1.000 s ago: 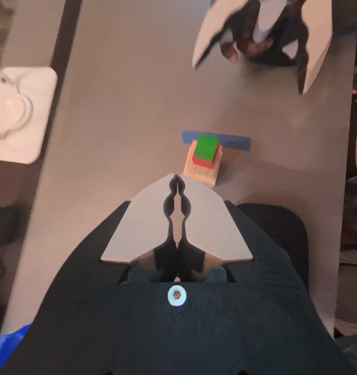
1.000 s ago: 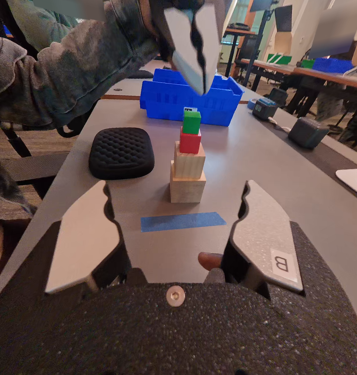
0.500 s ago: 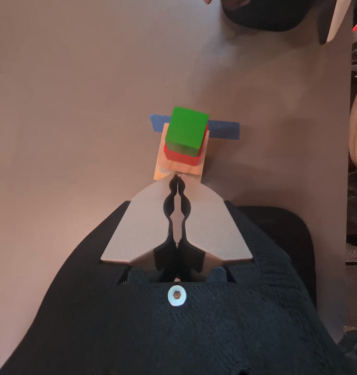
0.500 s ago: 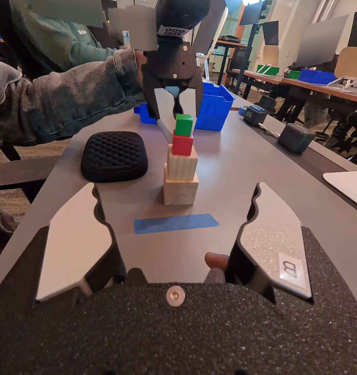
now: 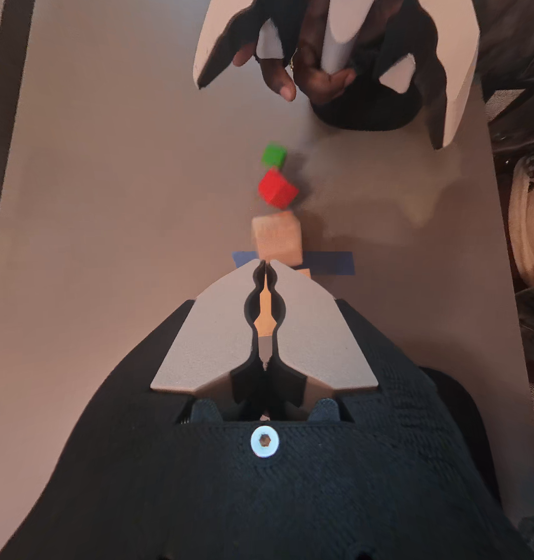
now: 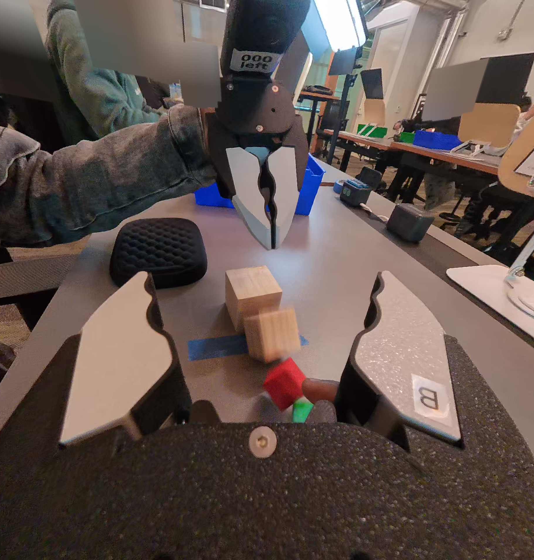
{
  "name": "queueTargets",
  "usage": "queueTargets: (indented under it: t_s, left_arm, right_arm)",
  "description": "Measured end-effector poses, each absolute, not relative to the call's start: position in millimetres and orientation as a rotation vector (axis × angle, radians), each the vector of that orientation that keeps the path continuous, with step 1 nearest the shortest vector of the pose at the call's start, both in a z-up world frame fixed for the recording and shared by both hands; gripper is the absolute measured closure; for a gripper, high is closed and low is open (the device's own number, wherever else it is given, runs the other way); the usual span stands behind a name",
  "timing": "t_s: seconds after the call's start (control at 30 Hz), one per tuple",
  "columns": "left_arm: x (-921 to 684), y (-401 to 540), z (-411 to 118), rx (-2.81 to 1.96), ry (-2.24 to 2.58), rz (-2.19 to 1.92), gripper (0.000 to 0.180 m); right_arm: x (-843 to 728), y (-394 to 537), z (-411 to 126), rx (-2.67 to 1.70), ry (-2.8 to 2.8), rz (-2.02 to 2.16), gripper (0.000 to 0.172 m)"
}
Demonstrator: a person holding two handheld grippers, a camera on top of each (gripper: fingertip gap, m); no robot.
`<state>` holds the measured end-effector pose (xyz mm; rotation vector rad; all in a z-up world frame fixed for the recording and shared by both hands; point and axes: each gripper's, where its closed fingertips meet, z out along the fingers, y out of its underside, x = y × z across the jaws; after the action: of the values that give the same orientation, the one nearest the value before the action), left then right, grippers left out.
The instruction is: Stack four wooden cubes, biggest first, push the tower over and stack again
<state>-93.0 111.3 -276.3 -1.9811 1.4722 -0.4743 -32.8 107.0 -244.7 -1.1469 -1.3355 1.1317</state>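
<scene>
Tower is down. Largest wooden cube (image 6: 251, 293) sits upright on the grey surface (image 6: 344, 291), just behind the blue tape strip (image 6: 214, 348). Second wooden cube (image 6: 272, 337) is motion-blurred, lying across the tape and against the big cube's front corner. Red cube (image 6: 283, 387) is tipped on an edge nearer the right gripper; green cube (image 6: 302, 411) sits just beyond it, partly hidden behind the gripper body.

Left gripper (image 6: 272, 246): fingers closed tip to tip, nothing between them, poised just above and behind the big cube. Right gripper (image 6: 261, 303): jaws spread wide, empty, with the cubes lying in the open space between its fingers.

Handling judgement: cubes look like solid, light, rigid wood with flat faces, so no crush risk. The painted red and green ones may be smoother and slip more easily. Best hold is on two opposite flat faces, mid-height, pads square to the face. The red cube needs to settle flat, or be gripped across faces, not corners. The base cube looks well placed already.
</scene>
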Motion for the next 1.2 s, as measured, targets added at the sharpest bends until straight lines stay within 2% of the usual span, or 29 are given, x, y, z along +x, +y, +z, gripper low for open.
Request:
queueTargets:
  t_s: [0.07,0.1,0.23,0.27,0.43,0.53,0.6,0.73,0.9,1.0,1.2]
  left_arm:
    - [-99,112,-275,-1.999,1.452,-0.448,0.174]
    - [-103,111,-275,-2.02,1.441,-0.426,0.164]
    - [-113,104,-293,-2.143,1.45,-0.301,0.105]
    - [-111,101,-300,-2.173,1.468,-0.279,0.098]
    - [-105,98,-338,-2.317,1.531,-0.142,0.096]
    - [-115,100,-358,-2.401,1.55,-0.066,0.12]
    - [-115,100,-355,-2.392,1.49,-0.157,0.12]
    - [-104,122,-305,-2.186,0.915,-0.608,0.12]
    - [-83,111,-202,-1.489,0.138,-1.629,0.12]
    - [-65,97,-203,-1.376,0.026,-1.894,0.12]
    - [-19,74,-225,-1.515,0.228,-1.972,0.117]
  right_arm:
    - [-31,108,-242,-1.142,-1.323,1.143,0.042]
    - [-31,107,-242,-1.141,-1.322,1.145,0.042]
    - [-33,105,-245,-1.136,-1.348,1.138,0.043]
    - [-33,104,-246,-1.136,-1.353,1.136,0.043]
    - [-33,105,-248,-1.144,-1.355,1.143,0.044]
    - [-33,105,-248,-1.145,-1.356,1.148,0.044]
    - [-33,104,-248,-1.142,-1.357,1.149,0.045]
    - [-34,102,-245,-1.105,-1.355,1.124,0.047]
    - [-40,88,-233,-0.87,-1.347,0.86,0.059]
    - [-40,75,-221,-0.742,-1.312,0.761,0.074]
    - [-38,80,-221,-0.75,-1.317,0.704,0.072]
